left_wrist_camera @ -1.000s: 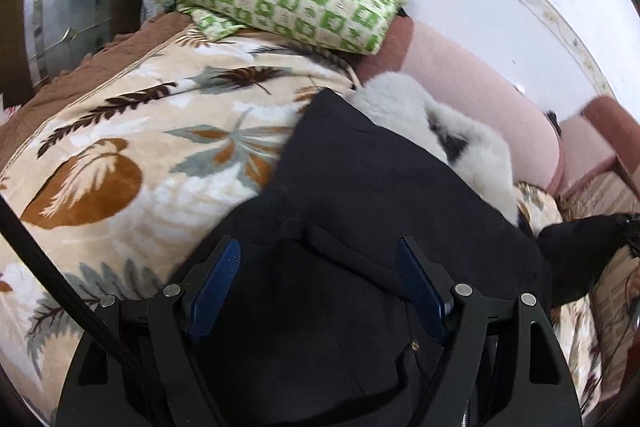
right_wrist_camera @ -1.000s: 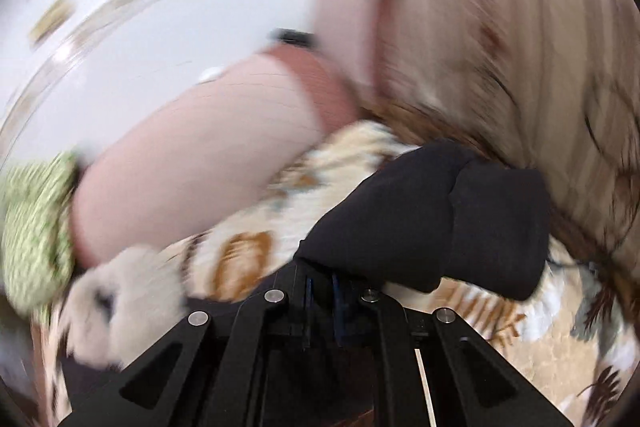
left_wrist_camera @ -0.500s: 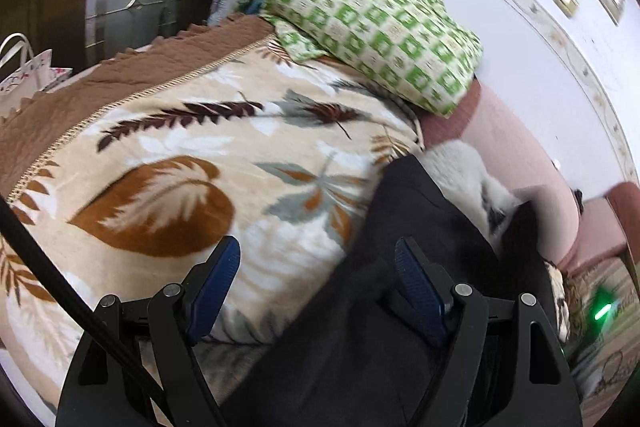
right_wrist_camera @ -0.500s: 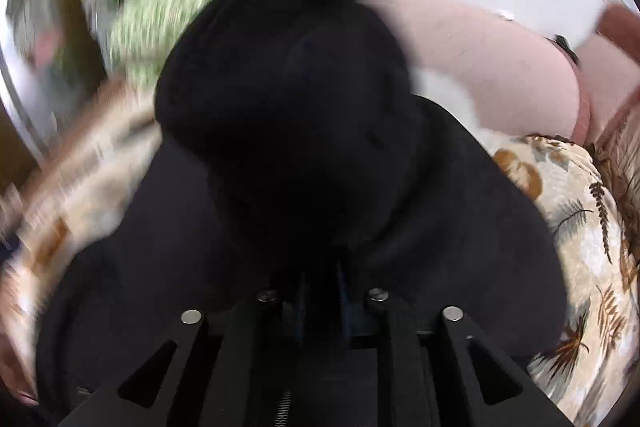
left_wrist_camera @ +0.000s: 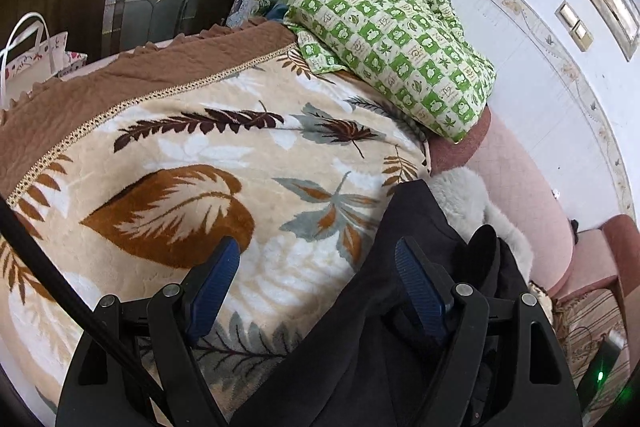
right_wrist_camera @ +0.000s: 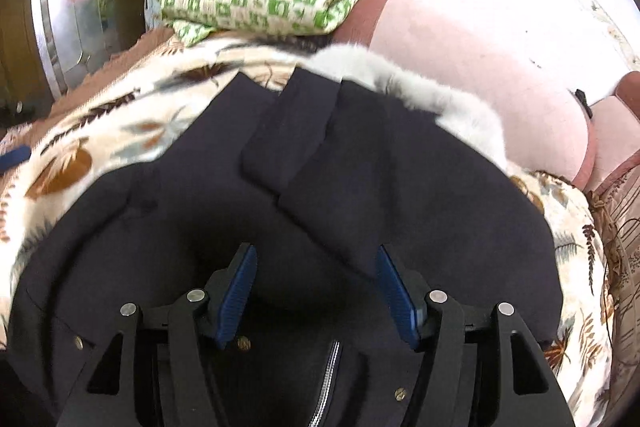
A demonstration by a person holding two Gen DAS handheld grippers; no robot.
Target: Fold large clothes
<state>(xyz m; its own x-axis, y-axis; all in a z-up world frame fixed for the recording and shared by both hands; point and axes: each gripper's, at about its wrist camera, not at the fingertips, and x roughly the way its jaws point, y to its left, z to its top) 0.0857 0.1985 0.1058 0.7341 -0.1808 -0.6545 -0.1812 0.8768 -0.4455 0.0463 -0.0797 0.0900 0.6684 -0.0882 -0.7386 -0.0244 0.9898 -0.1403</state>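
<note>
Left wrist view first: I have the left tool (left_wrist_camera: 316, 259) hanging over the leaf-print blanket (left_wrist_camera: 192, 163), its blue pads spread wide with nothing between them. The left pad sits above bare blanket, while the right pad is above the left edge of the black coat (left_wrist_camera: 400, 307); whether it touches the cloth I cannot tell. I judge the tool is parked there ready to take that edge for the next fold. Beyond the coat, a green checked quilt (left_wrist_camera: 392, 39) is piled at the far end of the bed, well apart from it.

Moving right, the right wrist view shows the coat spread flat on the blanket, filling the middle of the frame, its pale fur collar (right_wrist_camera: 420, 91) on the coat's far side against the pink headboard (right_wrist_camera: 480, 67). A sleeve (right_wrist_camera: 304, 143) lies folded across the coat's body, which I read as the first fold set down. My right tool (right_wrist_camera: 316, 283) is open wide too, holding nothing, poised just above the coat near its zipper (right_wrist_camera: 326, 387).
</note>
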